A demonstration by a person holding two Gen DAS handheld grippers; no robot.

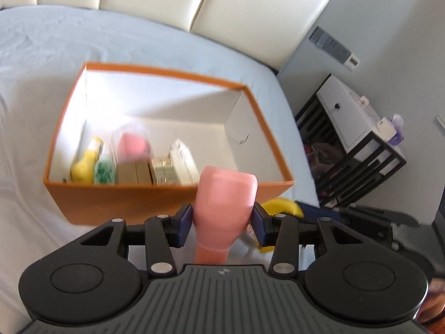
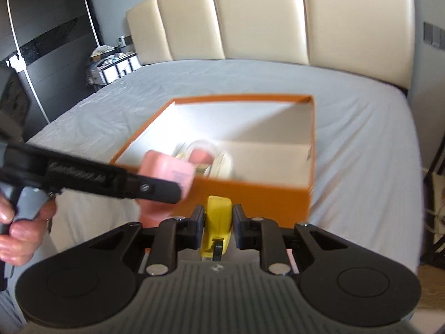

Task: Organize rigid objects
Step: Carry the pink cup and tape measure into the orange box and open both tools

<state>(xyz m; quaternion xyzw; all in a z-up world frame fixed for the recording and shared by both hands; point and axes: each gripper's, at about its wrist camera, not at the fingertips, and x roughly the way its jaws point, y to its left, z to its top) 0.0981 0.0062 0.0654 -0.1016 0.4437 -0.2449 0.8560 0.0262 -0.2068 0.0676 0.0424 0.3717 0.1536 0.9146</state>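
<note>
An open orange box (image 1: pixel 133 200) with white inner walls sits on the bed; it also shows in the right wrist view (image 2: pixel 250 197). Inside lie a yellow bottle (image 1: pixel 83 167), a green item (image 1: pixel 105 171), a pink item under clear plastic (image 1: pixel 132 146) and several small cartons (image 1: pixel 164 171). My left gripper (image 1: pixel 222 222) is shut on a pink bottle (image 1: pixel 225 200), held at the box's near wall; the bottle shows in the right wrist view (image 2: pixel 167 171) too. My right gripper (image 2: pixel 217 222) is shut on a yellow object (image 2: pixel 218 220), just before the box's near wall; it appears in the left wrist view (image 1: pixel 283 206).
The bed (image 1: pixel 33 69) has a pale grey sheet and a cream padded headboard (image 2: pixel 264 19). A white and black bedside stand (image 1: pixel 350 128) is right of the bed. Another stand (image 2: pixel 114 66) and a dark wardrobe (image 2: pixel 41 41) are on the far left.
</note>
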